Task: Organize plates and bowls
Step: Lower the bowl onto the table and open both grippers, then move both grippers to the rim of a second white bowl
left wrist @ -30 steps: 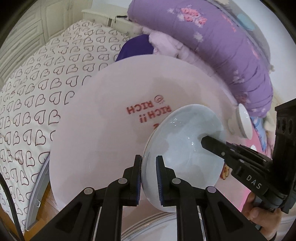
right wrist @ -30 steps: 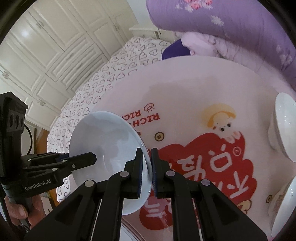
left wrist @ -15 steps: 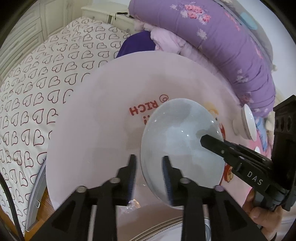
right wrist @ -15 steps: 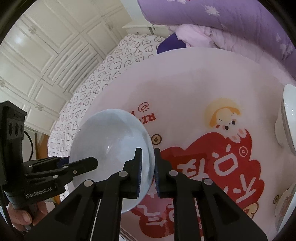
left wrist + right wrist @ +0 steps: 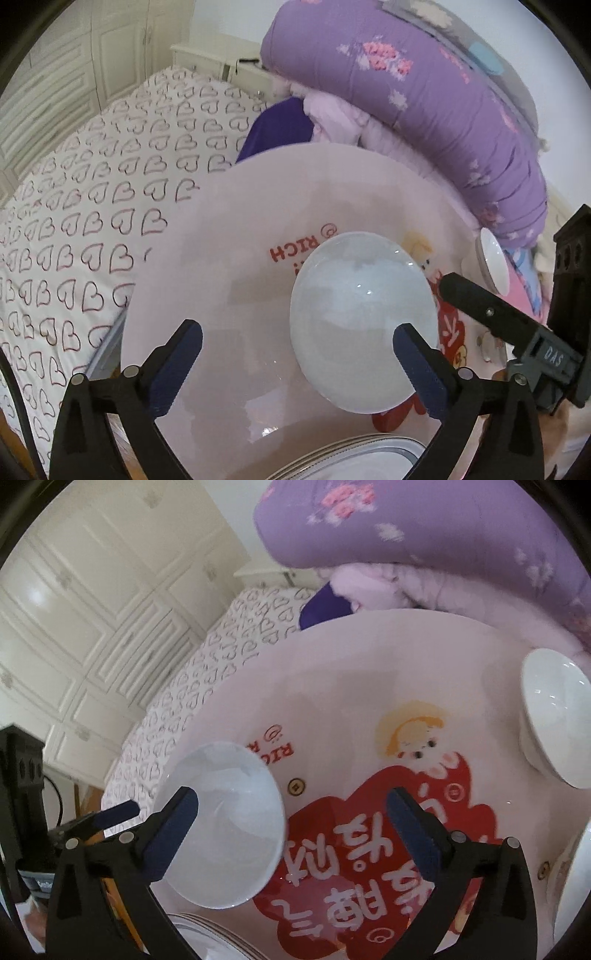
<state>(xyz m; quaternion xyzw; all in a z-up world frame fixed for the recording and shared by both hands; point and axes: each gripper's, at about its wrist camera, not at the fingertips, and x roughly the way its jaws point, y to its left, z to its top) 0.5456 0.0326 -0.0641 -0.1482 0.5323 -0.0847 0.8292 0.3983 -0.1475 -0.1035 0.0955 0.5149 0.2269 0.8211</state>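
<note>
A pale blue-white plate (image 5: 364, 321) lies on the round pink table (image 5: 240, 229); it also shows in the right wrist view (image 5: 225, 823). My left gripper (image 5: 297, 354) is open, its jaws wide apart and drawn back from the plate's near edge. My right gripper (image 5: 291, 821) is open too, with its left finger (image 5: 173, 823) over the plate's rim. A white bowl (image 5: 554, 716) stands at the table's far right. A stack of rimmed plates (image 5: 354, 458) sits at the near edge.
The table (image 5: 369, 672) carries a red cartoon print. Behind it lie a purple quilt roll (image 5: 424, 92) and a heart-print bed (image 5: 92, 206). White cabinets (image 5: 74, 609) stand to the left. Another white dish edge (image 5: 576, 878) shows at the far right.
Both grippers were shut on the plate's rim one second ago. The left opened first, then the right; both have pulled back and the plate rests on the table.
</note>
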